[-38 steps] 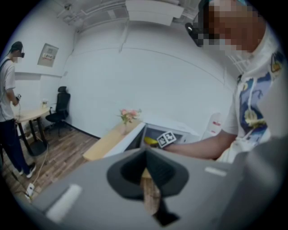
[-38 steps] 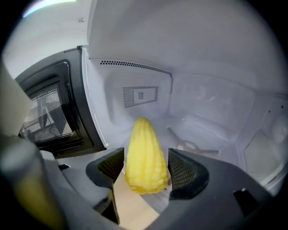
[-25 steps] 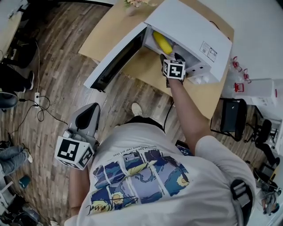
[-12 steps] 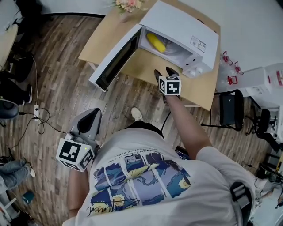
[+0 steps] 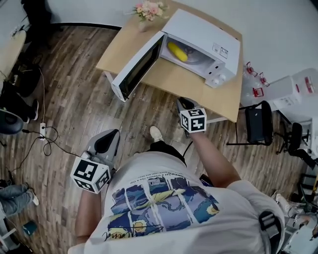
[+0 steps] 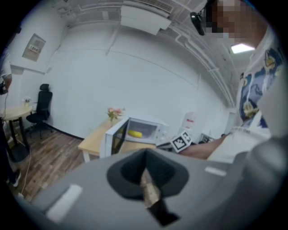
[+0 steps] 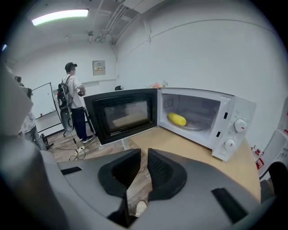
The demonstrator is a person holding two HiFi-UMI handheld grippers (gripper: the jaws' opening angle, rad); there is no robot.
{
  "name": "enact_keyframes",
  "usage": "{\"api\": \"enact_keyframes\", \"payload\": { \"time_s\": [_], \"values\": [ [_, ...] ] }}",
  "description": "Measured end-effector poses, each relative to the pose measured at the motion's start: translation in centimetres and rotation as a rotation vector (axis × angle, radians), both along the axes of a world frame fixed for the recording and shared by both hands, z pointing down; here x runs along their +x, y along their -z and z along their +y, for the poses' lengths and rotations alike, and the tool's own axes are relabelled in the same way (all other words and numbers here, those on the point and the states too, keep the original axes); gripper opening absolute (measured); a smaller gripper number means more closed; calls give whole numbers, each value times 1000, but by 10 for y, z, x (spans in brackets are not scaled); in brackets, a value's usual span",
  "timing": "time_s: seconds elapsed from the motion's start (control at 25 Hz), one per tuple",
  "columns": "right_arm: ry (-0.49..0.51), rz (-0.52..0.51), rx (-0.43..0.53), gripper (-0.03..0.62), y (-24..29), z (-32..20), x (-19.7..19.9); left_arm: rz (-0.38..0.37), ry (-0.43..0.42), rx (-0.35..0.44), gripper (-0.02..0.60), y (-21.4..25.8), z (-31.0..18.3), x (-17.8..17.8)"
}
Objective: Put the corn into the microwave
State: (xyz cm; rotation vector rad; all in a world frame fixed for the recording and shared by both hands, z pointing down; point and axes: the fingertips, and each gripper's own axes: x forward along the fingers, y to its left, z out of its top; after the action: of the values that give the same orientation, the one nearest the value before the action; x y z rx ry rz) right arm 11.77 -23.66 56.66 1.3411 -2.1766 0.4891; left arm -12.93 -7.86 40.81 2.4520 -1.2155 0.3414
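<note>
The yellow corn lies inside the white microwave, whose door hangs wide open to the left. The right gripper view shows the same corn on the microwave's glass plate. My right gripper hovers off the table's near edge, well back from the oven. Its jaws are closing to a thin slit with nothing between them. Low at the left, over the wood floor, my left gripper is shut and empty; in its own view the pads meet.
The microwave stands on a light wooden table with a small vase of flowers at its far corner. A black chair sits right of the table. Cables trail on the floor at left. A person stands far off.
My right gripper has pulled back out of the microwave toward me, and its jaws have narrowed from wide apart. The corn stays inside. The left gripper drifted slightly forward.
</note>
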Motion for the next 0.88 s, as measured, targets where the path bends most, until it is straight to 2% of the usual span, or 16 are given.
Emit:
{"api": "enact_keyframes", "payload": {
  "time_s": [0.2, 0.48, 0.88],
  "values": [
    [58, -45, -11, 22, 15, 54, -18, -27, -47, 10, 9, -9, 23, 5],
    [134, -85, -9, 11, 39, 113, -43, -11, -100, 2, 9, -19, 45, 16],
    [184, -108, 40, 9, 68, 152, -62, -3, -143, -11, 9, -32, 67, 17]
  ]
}}
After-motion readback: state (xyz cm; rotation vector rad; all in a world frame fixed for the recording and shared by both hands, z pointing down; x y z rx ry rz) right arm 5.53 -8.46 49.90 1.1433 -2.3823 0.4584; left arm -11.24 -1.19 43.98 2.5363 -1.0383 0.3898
